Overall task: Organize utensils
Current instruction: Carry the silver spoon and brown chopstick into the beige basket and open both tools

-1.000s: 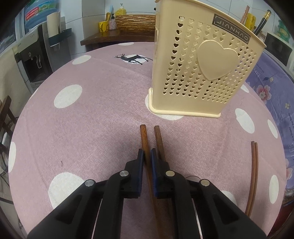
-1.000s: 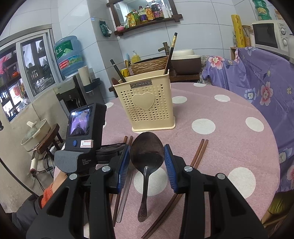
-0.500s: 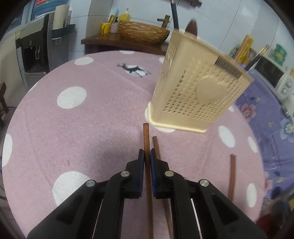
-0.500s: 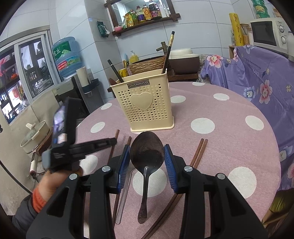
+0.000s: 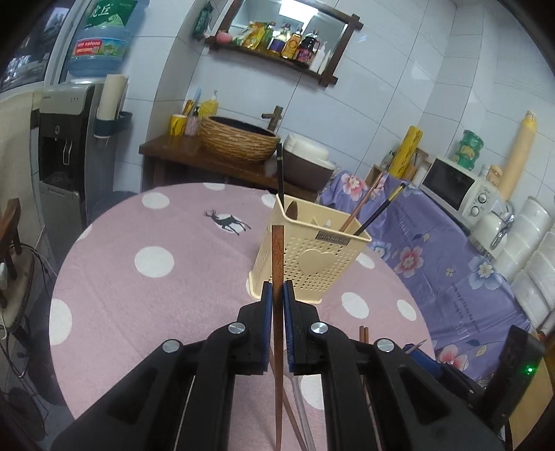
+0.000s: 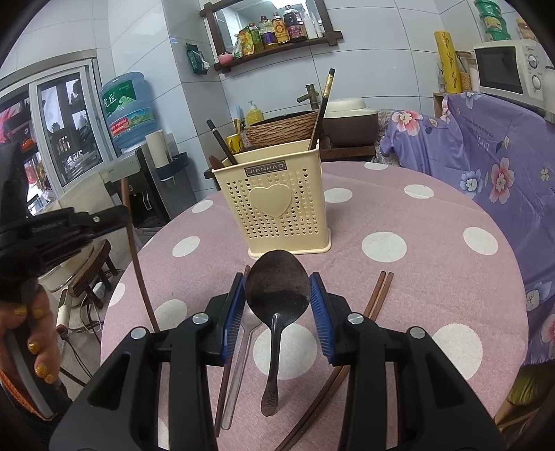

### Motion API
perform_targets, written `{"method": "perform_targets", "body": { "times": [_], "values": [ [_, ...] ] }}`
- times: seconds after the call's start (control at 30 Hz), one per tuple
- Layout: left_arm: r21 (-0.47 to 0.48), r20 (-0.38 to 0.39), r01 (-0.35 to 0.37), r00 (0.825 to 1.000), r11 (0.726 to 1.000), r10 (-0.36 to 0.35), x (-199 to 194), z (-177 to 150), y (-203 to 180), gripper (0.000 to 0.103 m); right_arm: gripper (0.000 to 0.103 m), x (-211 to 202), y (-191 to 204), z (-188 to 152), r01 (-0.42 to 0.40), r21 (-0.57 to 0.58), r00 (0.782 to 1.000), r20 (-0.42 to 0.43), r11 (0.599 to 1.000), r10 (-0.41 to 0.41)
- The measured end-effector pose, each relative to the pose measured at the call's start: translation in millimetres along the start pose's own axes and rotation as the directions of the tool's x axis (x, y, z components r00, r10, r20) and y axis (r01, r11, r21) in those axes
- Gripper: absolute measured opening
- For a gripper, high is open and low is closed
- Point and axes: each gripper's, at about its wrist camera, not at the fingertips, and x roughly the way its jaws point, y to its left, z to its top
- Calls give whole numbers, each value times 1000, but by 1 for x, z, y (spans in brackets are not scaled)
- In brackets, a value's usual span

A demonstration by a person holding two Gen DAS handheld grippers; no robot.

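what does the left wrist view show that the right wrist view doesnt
Only the left wrist view: the left gripper seen close, shut on one brown chopstick, and inside the holder from above.

Only the right wrist view: the right gripper with the dark spoon between its pads, a clear plastic spoon, and the pair of chopsticks lying whole on the cloth.

Both: the cream utensil holder and the pink spotted tablecloth.

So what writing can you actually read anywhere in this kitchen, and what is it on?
"JIANHAO": the grey label on the cream utensil holder, readable in the right wrist view; in the left wrist view it appears upside down.
"虎丘": large white characters on the green label of the water jug.
Red band on that jug: digits too blurred to read.
Bottles on the wall shelf: labels too small.
Microwave dials: markings unreadable.
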Motion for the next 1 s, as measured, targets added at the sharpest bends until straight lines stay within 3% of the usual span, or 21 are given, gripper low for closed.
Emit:
{"method": "perform_targets", "body": {
  "times": [0.33,0.47,0.6,0.73,0.8,0.9,1.0],
  "values": [
    [-8,27,39,999,999,-39,-6,8,2,7,38,-1,6,8,-8,-30,1000,16,1000,8],
    [23,54,55,997,998,-57,-10,27,-7,7,38,-2,8,31,-38,-39,999,34,999,39],
    [56,132,69,988,996,-76,-19,71,-22,7,38,-6,15,85,-38,-66,991,127,997,47],
    [84,228,79,969,993,-96,-27,123,-43,7,38,-10,25,153,-36,-74,972,231,997,52],
    [106,288,50,955,993,-78,-27,151,-57,7,38,-7,32,185,-14,-85,958,285,996,37],
    [95,314,45,947,994,-73,-13,177,-69,7,38,6,38,220,29,-83,942,337,996,0],
    [116,373,-29,928,993,-17,8,186,-79,7,38,27,38,233,65,-80,935,353,995,-33]
  ]
}}
